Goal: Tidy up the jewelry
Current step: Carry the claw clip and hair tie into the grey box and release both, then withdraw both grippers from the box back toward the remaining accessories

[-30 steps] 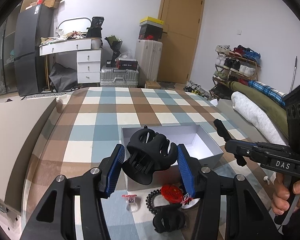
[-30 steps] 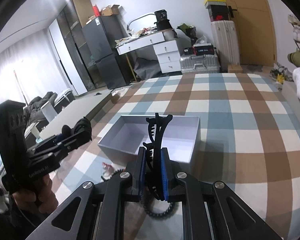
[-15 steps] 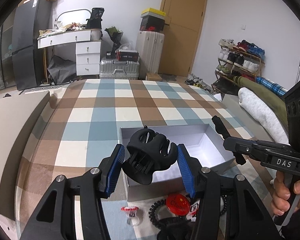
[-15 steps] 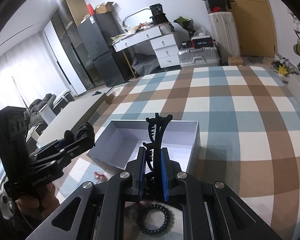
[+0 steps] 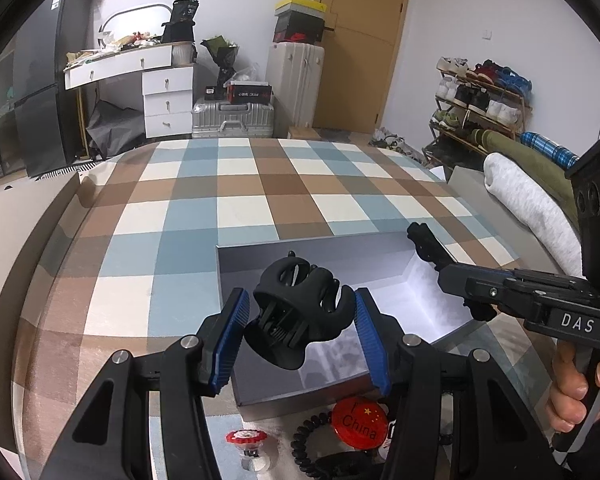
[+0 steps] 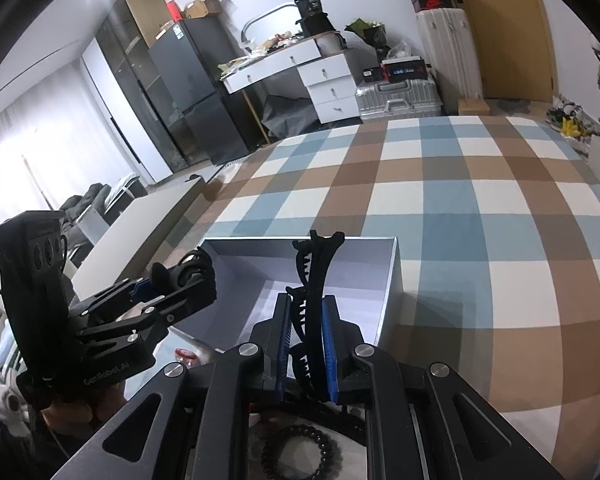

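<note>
Tongs tilt downward over the white box (image 5: 432, 308): left tongs (image 5: 298, 322) grasp a chunky black claw clip (image 5: 296, 312), right tongs (image 6: 306, 344) pinch a flat black hair clip (image 6: 314, 280).

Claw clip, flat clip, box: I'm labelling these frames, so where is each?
claw clip (image 5: 296, 312), left wrist view, on its rounded black body.
flat clip (image 6: 314, 280), right wrist view, on its toothed spine above the pads.
box (image 6: 394, 280), right wrist view, on its right wall.

Black tool (image 5: 298, 330), blue ribbed pads (image 5: 229, 336), silver screws, "DAS" marking
</note>
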Demonstrator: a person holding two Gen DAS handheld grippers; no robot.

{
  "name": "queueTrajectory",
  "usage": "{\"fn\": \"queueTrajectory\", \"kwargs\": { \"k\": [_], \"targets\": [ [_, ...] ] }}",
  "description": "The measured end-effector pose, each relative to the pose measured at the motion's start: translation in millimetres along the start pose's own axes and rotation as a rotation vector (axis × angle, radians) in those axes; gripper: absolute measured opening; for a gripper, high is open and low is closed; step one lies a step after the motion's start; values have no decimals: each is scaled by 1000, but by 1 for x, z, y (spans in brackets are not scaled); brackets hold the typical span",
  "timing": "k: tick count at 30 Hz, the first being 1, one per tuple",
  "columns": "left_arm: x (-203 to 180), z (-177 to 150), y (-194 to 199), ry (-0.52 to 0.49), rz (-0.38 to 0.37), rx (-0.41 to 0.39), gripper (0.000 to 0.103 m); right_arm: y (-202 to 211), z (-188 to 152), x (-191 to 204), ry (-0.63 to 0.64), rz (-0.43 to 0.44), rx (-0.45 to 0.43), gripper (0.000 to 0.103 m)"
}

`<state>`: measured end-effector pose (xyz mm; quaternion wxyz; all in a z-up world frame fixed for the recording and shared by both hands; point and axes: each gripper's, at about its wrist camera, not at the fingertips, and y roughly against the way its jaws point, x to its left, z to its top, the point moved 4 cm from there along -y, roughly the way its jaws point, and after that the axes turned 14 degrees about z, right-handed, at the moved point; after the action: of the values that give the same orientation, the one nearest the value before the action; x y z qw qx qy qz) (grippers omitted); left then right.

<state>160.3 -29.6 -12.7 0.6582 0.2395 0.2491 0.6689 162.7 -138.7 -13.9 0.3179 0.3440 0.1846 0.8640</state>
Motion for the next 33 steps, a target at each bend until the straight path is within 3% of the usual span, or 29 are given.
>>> {"fn": "queueTrajectory", "kwargs": {
  "k": [7,9,10,13,15,17,24,29,31,33],
  "targets": [
    [-1,1,3,11,-42,14,49,2,2,5,11,-27,-10,19],
    [-1,0,6,9,-42,14,49,8,2,8,32,-62,-37,39],
    [-1,-1,9,4,-34,14,49,12,2,10,41,-72,-46,41],
    [-1,-5,18,-14,-29,2,68,20,-2,13,61,-82,-55,55],
    [-3,-8,25,-24,-25,-18,91,27,-6,15,71,-95,-69,72],
    [-3,-11,32,-31,-10,-43,101,32,-13,17,81,-109,-67,80],
    [3,-25,45,-22,3,-77,102,36,-37,21,98,-140,-48,93],
    [10,-36,46,-6,8,-52,102,34,-54,21,89,-192,-28,97],
    [10,-35,45,-4,-22,-36,102,32,-62,21,92,-221,-10,98],
    [12,-35,44,-17,10,-20,102,31,-67,21,96,-221,9,99]
  ]
}}
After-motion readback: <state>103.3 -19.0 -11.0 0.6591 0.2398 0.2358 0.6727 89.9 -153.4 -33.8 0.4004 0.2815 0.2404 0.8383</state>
